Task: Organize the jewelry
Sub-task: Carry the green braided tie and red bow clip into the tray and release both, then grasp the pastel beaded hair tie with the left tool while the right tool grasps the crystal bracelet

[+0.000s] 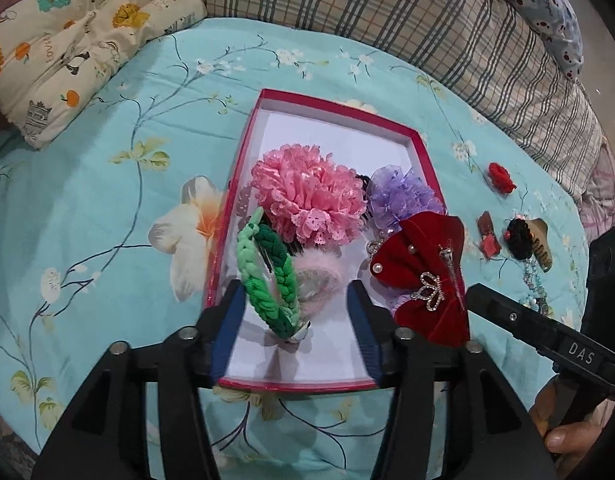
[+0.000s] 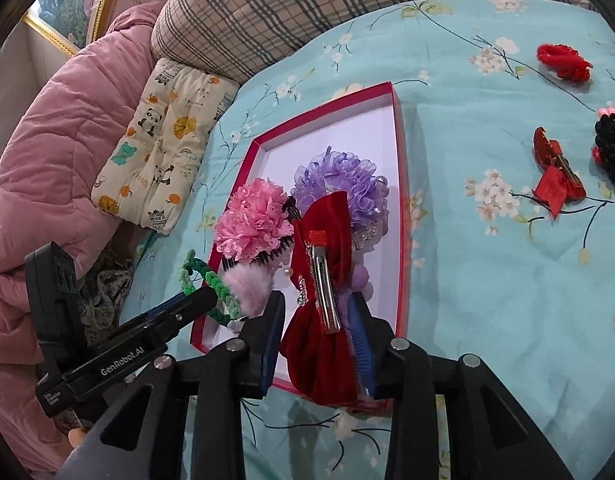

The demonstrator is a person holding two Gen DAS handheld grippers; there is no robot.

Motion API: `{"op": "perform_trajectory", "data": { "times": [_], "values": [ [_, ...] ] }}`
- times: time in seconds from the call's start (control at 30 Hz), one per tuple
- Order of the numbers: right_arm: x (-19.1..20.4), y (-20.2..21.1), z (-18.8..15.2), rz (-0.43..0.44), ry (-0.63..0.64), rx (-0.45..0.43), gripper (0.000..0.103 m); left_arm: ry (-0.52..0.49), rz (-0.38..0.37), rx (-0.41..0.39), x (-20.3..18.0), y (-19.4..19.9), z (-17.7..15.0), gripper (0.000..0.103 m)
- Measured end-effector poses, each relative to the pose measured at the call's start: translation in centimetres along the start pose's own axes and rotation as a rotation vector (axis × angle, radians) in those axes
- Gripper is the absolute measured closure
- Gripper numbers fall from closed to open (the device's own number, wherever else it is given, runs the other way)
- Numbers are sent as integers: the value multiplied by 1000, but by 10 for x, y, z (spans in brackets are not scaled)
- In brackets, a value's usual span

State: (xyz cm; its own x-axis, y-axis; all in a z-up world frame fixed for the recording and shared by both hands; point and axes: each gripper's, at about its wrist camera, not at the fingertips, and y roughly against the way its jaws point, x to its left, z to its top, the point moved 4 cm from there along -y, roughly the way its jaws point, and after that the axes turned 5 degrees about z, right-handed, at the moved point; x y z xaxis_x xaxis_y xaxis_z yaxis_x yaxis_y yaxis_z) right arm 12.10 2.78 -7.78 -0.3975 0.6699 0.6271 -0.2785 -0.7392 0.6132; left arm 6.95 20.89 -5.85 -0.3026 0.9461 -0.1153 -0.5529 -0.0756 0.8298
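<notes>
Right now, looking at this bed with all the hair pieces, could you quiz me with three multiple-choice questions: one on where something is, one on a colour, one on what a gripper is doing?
1. Where does the frilly pink fabric flower lie?
A. inside the shallow red-rimmed box
B. on the panda-print cushion
C. on the plaid pillow

2. What colour is the braided loop hair band between the left gripper's fingers?
A. yellow
B. green
C. black

3. What is the right gripper doing?
A. hanging open over bare bedsheet
B. gripping the purple ruffled scrunchie
C. holding the dark red velvet bow with its metal clip up

Answers: 1 A, the flower sits on the box's white floor. 2 B, its braid shows light and dark green. 3 C, the bow sits between its blue pads.
</notes>
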Motion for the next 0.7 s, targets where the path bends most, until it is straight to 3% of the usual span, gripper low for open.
{"op": "perform_trajectory", "data": {
  "times": [0.1, 0.3, 0.7],
  "values": [
    [1, 10, -1, 5, 0, -16, 66, 7, 2, -20, 1, 9, 3, 38],
    [-13, 46, -3, -39, 3, -68, 65, 1, -19, -47, -13, 22, 9, 37],
    [-111, 148, 2, -247, -109, -225, 65, -121, -158, -31, -102, 31, 3, 37]
  ]
}}
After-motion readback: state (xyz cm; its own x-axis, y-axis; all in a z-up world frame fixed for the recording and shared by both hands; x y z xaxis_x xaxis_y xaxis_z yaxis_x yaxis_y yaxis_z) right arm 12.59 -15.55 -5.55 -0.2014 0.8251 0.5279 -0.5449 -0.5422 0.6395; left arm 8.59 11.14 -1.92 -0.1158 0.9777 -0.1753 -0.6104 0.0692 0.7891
